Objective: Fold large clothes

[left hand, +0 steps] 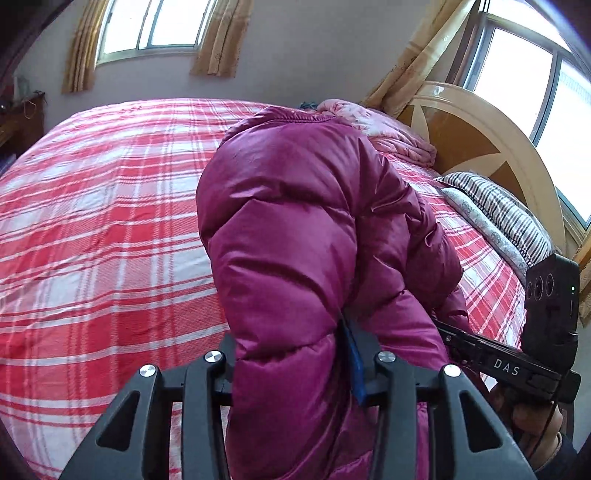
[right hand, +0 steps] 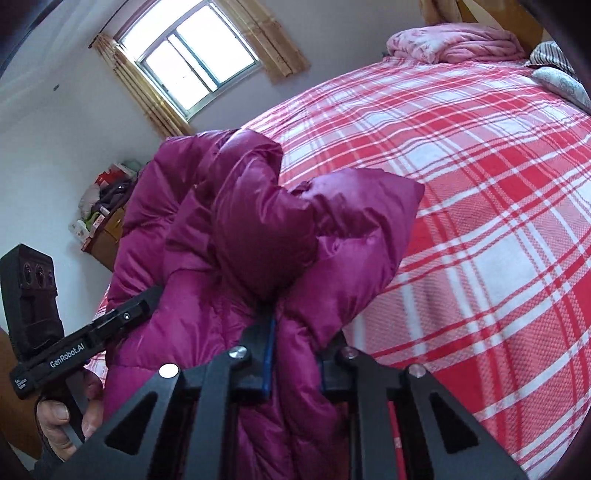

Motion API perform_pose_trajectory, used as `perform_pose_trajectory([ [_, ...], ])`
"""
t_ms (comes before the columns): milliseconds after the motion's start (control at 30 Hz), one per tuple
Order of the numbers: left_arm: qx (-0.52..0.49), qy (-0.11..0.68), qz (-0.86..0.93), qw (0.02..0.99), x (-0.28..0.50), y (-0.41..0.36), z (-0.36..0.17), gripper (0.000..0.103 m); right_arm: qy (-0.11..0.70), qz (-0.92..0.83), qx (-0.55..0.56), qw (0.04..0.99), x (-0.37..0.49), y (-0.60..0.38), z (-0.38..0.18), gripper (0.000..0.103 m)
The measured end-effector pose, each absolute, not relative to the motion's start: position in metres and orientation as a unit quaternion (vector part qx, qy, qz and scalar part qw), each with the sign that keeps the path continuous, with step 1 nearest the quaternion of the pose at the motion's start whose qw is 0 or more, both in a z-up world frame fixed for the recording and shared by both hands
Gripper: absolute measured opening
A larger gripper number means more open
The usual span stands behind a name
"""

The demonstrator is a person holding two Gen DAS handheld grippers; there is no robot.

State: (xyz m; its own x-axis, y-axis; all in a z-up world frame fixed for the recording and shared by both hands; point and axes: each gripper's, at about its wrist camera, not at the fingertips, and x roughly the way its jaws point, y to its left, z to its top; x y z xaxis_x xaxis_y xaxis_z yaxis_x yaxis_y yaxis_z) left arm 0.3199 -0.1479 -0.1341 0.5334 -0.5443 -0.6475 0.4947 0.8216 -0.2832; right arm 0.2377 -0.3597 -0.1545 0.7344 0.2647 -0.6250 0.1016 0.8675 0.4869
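Note:
A magenta puffer jacket [left hand: 295, 229] is held up over the red plaid bed [left hand: 103, 221]. My left gripper [left hand: 295, 369] is shut on a thick fold of it, which hides most of the fingers. In the right wrist view the jacket [right hand: 236, 236] bunches up in front of the camera, and my right gripper [right hand: 295, 354] is shut on its lower edge. The right gripper also shows in the left wrist view [left hand: 517, 365], at the jacket's right side. The left gripper shows in the right wrist view [right hand: 92, 339], gripping the jacket's left side.
A pink quilt [left hand: 384, 133] and striped pillows [left hand: 498, 214] lie by the wooden headboard [left hand: 472, 147]. A cluttered wooden cabinet [right hand: 107, 229] stands by the wall. Curtained windows [left hand: 151, 26] are behind the bed.

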Motion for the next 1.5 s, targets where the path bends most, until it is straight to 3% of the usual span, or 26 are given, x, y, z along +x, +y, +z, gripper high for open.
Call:
perform_pose_trajectory([
  [467, -0.08, 0.348, -0.159, 0.921, 0.316, 0.024, -0.111, 0.043, 0.378, 0.184, 0.198, 0.886, 0.326, -0.181, -0.126, 0.02],
  [1033, -0.104, 0.383, -0.09, 0.913, 0.328, 0.118, -0.172, 0.043, 0.435, 0.214, 0.181, 0.856, 0.39, -0.092, -0.172, 0.02],
  [1100, -0.119, 0.39, -0.088, 0.909, 0.332, 0.123, -0.179, 0.045, 0.439, 0.212, 0.18, 0.855, 0.395, -0.094, -0.17, 0.02],
  [1333, -0.114, 0.394, -0.067, 0.909, 0.334, 0.127, -0.19, 0.065, 0.443, 0.203, 0.157, 0.859, 0.404, -0.079, -0.173, 0.022],
  [1500, -0.101, 0.39, -0.06, 0.913, 0.332, 0.124, -0.19, 0.068, 0.444, 0.2, 0.159, 0.859, 0.4, -0.08, -0.179, 0.023],
])
